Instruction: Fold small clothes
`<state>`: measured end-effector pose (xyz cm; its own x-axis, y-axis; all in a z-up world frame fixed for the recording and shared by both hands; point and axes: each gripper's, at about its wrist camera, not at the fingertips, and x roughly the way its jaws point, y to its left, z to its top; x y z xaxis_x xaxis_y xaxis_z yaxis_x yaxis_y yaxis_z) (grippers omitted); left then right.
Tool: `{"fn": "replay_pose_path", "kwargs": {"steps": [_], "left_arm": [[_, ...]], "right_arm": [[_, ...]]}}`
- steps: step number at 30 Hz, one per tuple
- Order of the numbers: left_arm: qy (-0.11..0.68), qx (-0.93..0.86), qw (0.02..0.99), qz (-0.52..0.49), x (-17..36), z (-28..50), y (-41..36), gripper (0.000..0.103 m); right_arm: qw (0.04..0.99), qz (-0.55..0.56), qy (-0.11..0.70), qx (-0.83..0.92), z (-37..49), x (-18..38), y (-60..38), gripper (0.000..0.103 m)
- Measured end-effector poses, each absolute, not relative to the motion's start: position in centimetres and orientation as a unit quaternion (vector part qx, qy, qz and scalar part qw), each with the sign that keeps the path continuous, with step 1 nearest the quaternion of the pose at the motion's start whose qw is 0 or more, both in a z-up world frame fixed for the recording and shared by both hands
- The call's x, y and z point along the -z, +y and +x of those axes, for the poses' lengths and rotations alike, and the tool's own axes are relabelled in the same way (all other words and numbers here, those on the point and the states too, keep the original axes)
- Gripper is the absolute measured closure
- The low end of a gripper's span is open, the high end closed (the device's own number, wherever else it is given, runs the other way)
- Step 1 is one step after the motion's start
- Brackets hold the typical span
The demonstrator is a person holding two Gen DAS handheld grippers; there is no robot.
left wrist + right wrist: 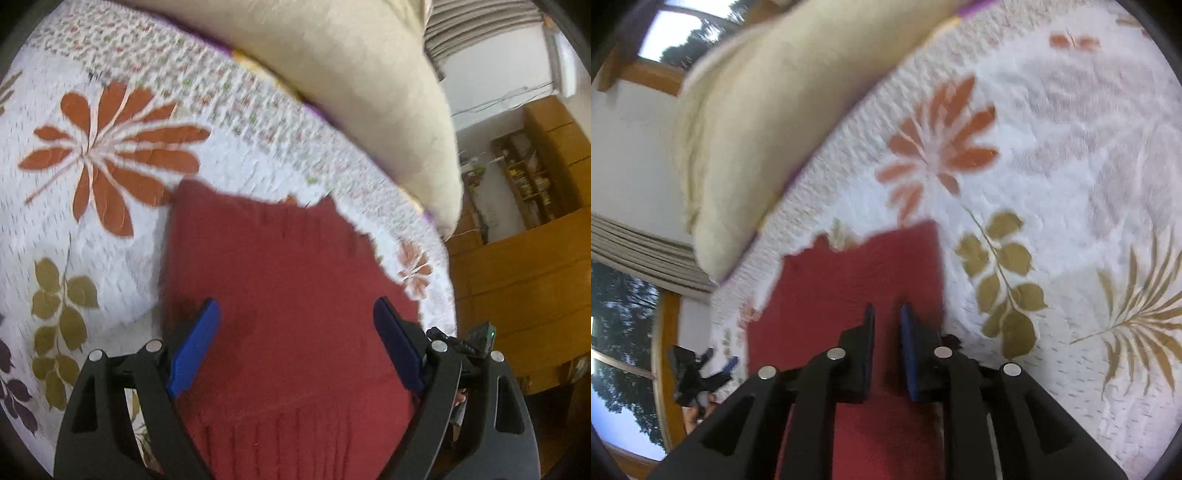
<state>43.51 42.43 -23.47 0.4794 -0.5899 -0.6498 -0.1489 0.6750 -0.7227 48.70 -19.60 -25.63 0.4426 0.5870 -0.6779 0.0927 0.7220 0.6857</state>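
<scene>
My left fingers (295, 345) spread wide over the red garment (280, 295) on the bed (110, 258), right fingers (886, 350) nearly closed, empty; it looks partly folded, more to go.

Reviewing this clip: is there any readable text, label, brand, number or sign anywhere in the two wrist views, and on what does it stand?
None can be read.
Red knitted garment: no tag or print visible.
White quilted bedspread with floral print: pattern only, no lettering.
Cream pillow: plain.
Left hand-held gripper and right hand-held gripper: no markings visible.
Wooden shelf with small items: too small and blurred to read.
</scene>
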Motion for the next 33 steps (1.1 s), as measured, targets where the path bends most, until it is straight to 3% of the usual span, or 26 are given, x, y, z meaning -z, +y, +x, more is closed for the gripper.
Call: {"fn": "replay_pose_path", "kwargs": {"steps": [7,9,10,14,17,21,22,24,27,30,33], "left_arm": [[0.532,0.138,0.758,-0.352,26.6,44.8,40.8,0.015],[0.561,0.104,0.744,-0.346,28.6,45.0,41.2,0.018],[0.566,0.101,0.739,-0.352,29.1,44.9,41.5,0.024],[0.523,0.140,0.755,-0.370,25.9,43.1,42.1,0.021],[0.508,0.169,0.763,-0.362,25.3,41.5,41.3,0.013],[0.552,0.132,0.748,-0.343,29.2,41.2,41.2,0.018],[0.550,0.130,0.749,-0.347,28.8,41.0,41.3,0.020],[0.542,0.126,0.754,-0.349,27.1,39.9,41.6,0.019],[0.529,0.145,0.777,-0.309,23.4,35.1,41.4,0.014],[0.544,0.159,0.784,-0.253,21.9,27.6,41.2,0.013],[0.574,0.175,0.757,-0.258,21.9,18.9,41.2,0.013]], "right_arm": [[0.756,0.294,0.550,-0.200,48.8,28.1,-15.1,0.087],[0.750,0.297,0.562,-0.183,48.9,29.8,-15.5,0.102],[0.748,0.303,0.562,-0.180,48.8,30.2,-15.9,0.103],[0.760,0.305,0.537,-0.202,47.5,28.0,-16.2,0.088],[0.758,0.297,0.538,-0.218,46.8,27.7,-15.8,0.088],[0.751,0.285,0.564,-0.191,46.9,30.1,-15.7,0.102],[0.749,0.297,0.562,-0.189,46.5,29.7,-16.1,0.101],[0.753,0.297,0.553,-0.198,45.4,27.9,-16.3,0.077],[0.745,0.281,0.557,-0.237,40.8,25.1,-16.6,0.057],[0.724,0.262,0.583,-0.260,35.4,24.8,-17.7,0.051],[0.698,0.250,0.616,-0.267,28.6,25.5,-19.1,0.051]]}}
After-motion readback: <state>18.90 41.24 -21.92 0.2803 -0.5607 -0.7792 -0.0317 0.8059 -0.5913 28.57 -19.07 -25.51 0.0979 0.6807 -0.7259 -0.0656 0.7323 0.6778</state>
